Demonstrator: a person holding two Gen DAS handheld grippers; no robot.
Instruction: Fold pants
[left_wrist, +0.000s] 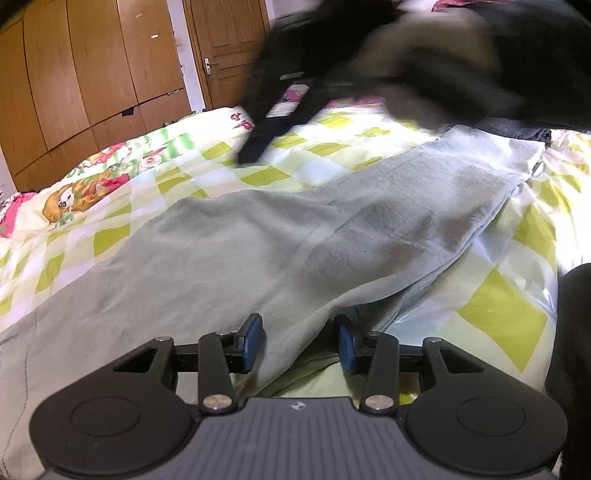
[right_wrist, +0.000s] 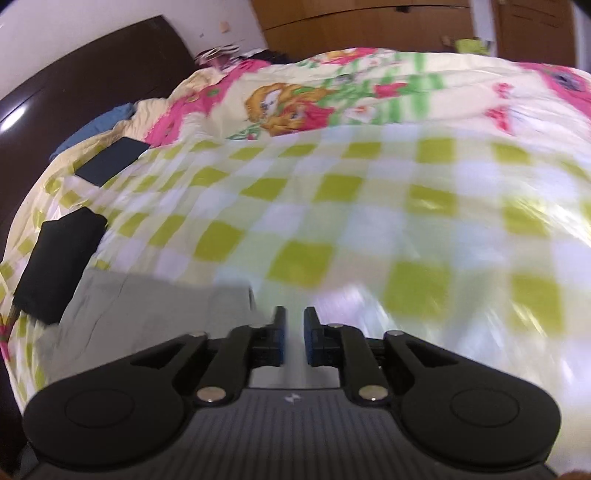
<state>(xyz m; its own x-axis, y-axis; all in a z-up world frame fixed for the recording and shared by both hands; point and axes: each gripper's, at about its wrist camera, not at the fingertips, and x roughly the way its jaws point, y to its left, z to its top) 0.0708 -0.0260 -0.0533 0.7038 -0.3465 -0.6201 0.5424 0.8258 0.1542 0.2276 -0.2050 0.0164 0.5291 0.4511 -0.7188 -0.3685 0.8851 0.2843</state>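
Left gripper (left_wrist: 301, 341) jaws apart around pants (left_wrist: 258, 236) edge on bedspread (left_wrist: 498, 295); right gripper (right_wrist: 294, 339) jaws slightly apart, empty

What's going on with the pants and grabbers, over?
Left gripper open, pale green pants fabric between its fingers. Right gripper empty, over the checked quilt. Pants partly folded. Nothing blocking.
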